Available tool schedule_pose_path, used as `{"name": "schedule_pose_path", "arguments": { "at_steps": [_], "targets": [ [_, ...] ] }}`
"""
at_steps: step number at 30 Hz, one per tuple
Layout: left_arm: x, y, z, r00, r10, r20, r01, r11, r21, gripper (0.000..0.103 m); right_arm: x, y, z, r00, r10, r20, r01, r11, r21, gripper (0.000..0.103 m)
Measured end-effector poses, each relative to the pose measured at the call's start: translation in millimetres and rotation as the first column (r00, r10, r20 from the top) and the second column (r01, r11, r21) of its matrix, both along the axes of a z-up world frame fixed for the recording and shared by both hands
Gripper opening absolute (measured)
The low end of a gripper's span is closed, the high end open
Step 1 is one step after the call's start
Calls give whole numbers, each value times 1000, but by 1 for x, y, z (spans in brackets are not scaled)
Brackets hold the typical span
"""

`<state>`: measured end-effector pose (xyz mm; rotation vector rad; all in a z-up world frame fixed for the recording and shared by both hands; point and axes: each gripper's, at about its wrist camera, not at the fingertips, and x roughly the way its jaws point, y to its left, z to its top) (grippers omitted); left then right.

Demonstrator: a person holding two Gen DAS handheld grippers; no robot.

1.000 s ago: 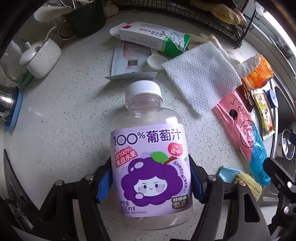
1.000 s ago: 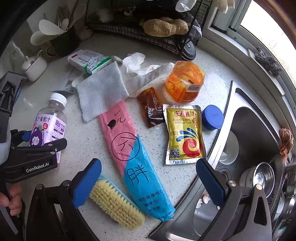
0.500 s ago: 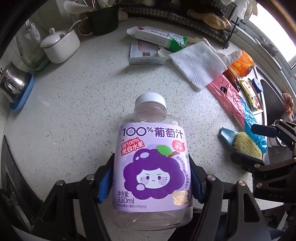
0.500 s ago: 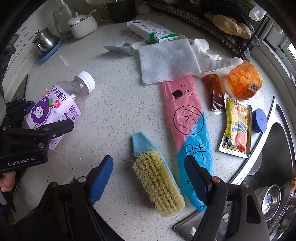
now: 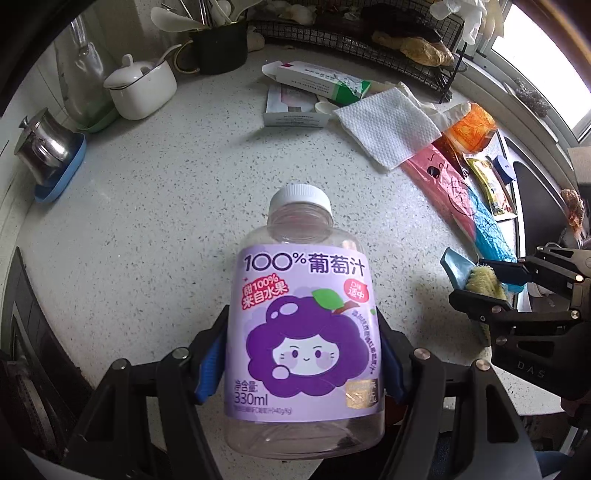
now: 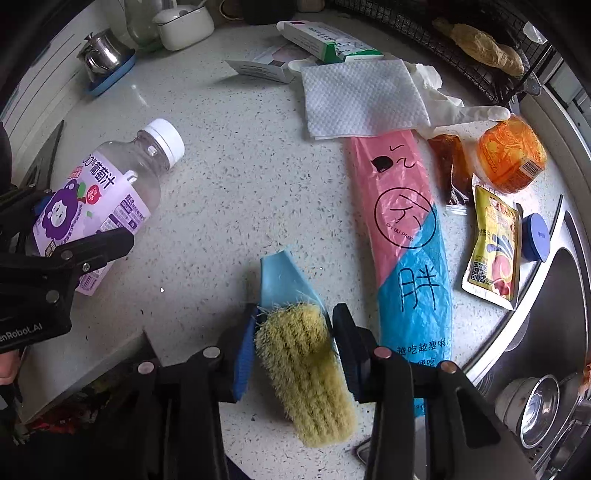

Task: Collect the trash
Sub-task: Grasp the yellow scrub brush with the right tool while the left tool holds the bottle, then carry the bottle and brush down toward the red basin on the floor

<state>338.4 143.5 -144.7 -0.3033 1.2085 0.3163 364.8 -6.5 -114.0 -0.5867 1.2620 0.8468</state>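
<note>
Now bottle points cap-away, lengthwise between left jaws.

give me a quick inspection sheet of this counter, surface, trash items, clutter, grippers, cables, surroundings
surface: speckled white countertop, dry as far as seen
job's things: empty grape juice bottle held off the counter; pink and blue plastic bag, paper towel, yellow sachet, brown packet, orange wrapper and torn carton lie on it
clutter: scrub brush, blue lid, white sugar pot, steel pot
grippers: left gripper shut on the bottle; right gripper has just been closing, brush between its jaws, contact unclear
cables: nothing seen
surroundings: sink at right, wire rack behind
</note>
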Motion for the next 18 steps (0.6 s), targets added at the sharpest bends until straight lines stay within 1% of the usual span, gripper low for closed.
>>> {"name": "schedule_pose_path", "arguments": {
  "at_steps": [2,3,6,10,13,14,18],
  "targets": [
    [-9,-14,9,1000,12,16,-12,1000,12,67,-12,-13,19,1000,-3,10,3,999,41,38],
    [-17,-21,15,999,19,25,-20,1000,18,67,-13,-26,30,1000,-1,12,0,998,64,37],
    [-33,-50,30,997,51,54,-54,998,44,67,-34,-60,55,999,28,27,-31,992,125,37],
    [-63,-100,43,990,123,70,-130,986,104,67,-50,-107,75,994,88,58,-97,977,190,37],
    [-90,-138,54,979,184,89,-194,974,114,67,-73,-137,85,987,145,69,-157,960,231,36],
    [-97,-150,58,975,198,100,-209,971,114,67,-69,-152,77,984,165,65,-176,953,246,36],
    [-122,-195,69,964,241,110,-256,956,145,67,-89,-184,74,976,203,74,-215,941,260,36]
  ]
}}
